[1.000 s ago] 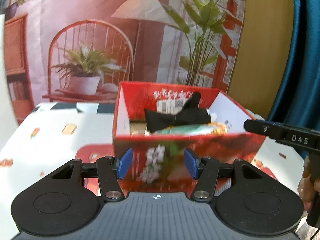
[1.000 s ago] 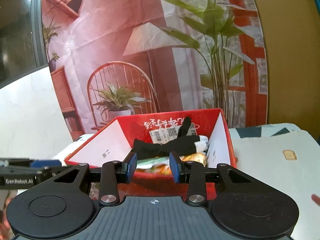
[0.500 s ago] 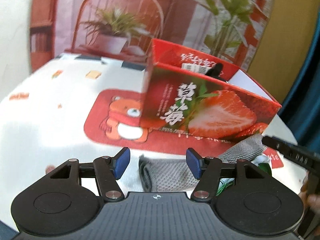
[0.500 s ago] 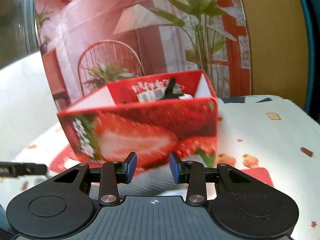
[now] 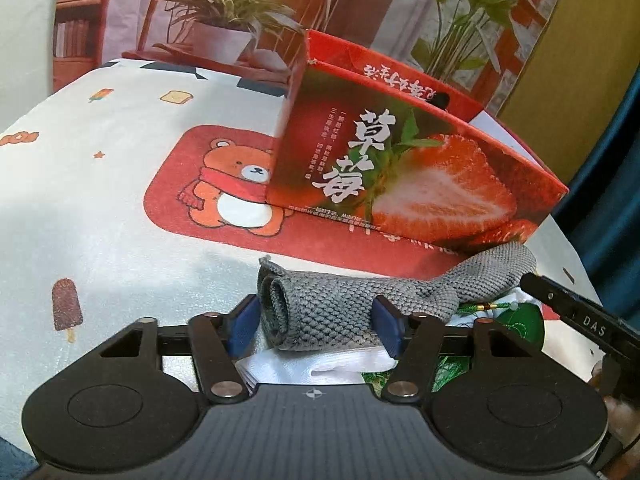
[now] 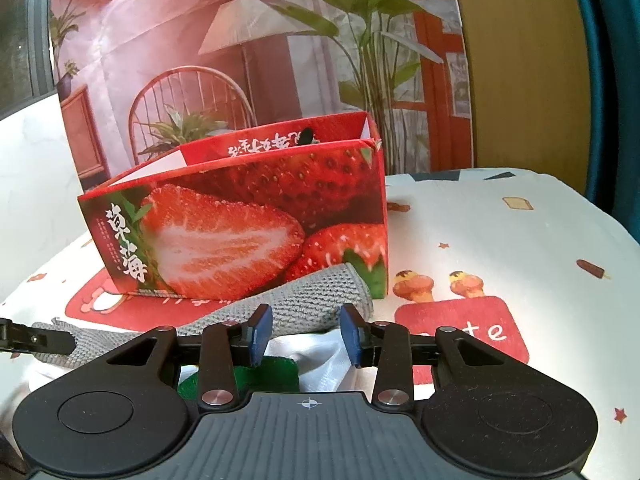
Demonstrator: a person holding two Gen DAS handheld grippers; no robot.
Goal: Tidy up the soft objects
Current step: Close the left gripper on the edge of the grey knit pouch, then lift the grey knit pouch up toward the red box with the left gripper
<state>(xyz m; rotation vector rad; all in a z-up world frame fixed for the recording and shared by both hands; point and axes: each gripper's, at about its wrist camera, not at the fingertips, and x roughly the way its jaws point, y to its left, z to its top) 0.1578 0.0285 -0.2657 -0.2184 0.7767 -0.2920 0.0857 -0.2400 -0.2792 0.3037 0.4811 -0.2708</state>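
Left wrist view: left gripper jaws, just closing, straddle the grey sock at lower centre, pads not clearly pressing. Right gripper stands part open over white cloth, sock just beyond, box mid-frame.

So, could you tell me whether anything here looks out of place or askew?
Yes: the grey knitted sock lies loose on the table in front of the strawberry box, draped crookedly over a white cloth and a green item rather than inside the box. Its cuff end is folded over.
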